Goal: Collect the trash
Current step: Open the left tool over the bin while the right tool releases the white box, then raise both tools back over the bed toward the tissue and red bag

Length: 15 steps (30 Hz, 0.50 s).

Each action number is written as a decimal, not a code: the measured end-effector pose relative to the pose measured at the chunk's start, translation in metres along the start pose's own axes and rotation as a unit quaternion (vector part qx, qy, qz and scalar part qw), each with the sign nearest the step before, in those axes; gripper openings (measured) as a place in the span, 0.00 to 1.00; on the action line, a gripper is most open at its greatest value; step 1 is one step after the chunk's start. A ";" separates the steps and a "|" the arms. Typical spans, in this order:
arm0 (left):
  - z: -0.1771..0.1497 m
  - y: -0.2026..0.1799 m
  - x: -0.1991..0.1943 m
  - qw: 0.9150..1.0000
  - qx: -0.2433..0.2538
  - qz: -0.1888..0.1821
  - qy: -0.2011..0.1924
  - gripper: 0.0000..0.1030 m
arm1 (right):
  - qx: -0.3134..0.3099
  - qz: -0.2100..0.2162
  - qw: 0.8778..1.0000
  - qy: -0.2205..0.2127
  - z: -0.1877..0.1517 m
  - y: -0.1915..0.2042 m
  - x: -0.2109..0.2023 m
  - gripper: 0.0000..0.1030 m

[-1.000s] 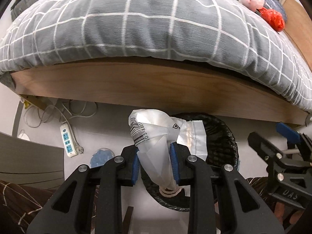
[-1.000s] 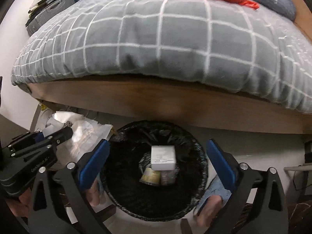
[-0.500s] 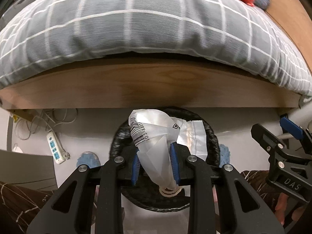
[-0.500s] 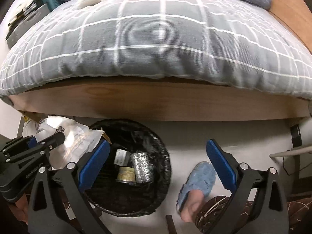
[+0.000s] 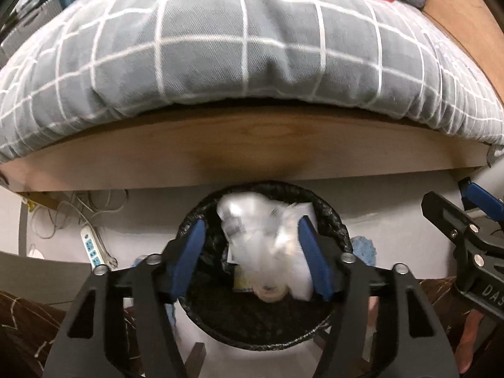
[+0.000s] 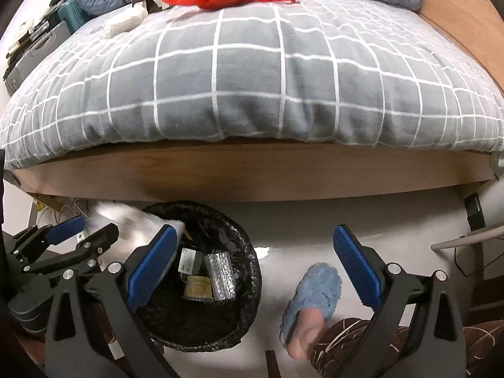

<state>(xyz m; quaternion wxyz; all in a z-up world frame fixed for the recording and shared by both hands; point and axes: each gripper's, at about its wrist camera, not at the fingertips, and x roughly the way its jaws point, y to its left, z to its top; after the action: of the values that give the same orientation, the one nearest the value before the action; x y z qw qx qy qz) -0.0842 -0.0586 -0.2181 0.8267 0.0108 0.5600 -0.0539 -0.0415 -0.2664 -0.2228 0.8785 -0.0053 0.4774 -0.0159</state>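
Left gripper (image 5: 252, 253) jaws opening around blurred, crinkled clear plastic bag (image 5: 264, 239), seemingly released, over round black-lined bin (image 5: 340, 233); right gripper (image 6: 252, 267), at 3 o'clock, wide, empty.

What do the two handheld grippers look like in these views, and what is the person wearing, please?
Both the left gripper and the right gripper have matte black angular frames with triangular cut-outs and silver screw heads. Their fingers carry ribbed blue pads. White lettering, partly readable as "DAS", marks the right gripper's side. No cables show. The person wears dark brown patterned trousers with thin pale lines and fluffy light blue slippers.
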 end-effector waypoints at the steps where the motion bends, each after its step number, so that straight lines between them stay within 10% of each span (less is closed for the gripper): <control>1: 0.001 0.001 -0.002 1.000 0.000 0.003 -0.004 0.68 | -0.001 -0.001 1.000 -0.002 0.002 0.001 -0.002 0.93; 7: 0.016 0.008 -0.028 0.999 -0.012 0.021 -0.043 0.91 | 0.000 -0.021 0.999 -0.032 0.018 0.003 -0.022 0.93; 15: 0.039 0.018 -0.068 0.996 -0.034 0.025 -0.083 0.94 | 0.013 -0.016 0.995 -0.093 0.045 0.003 -0.061 0.93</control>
<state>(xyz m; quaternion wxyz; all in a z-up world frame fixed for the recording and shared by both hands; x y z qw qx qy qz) -0.0718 -0.0389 -0.1411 0.8711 -0.0081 0.4909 -0.0144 -0.0366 -0.2618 -0.1475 0.9187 -0.0031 0.3933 -0.0358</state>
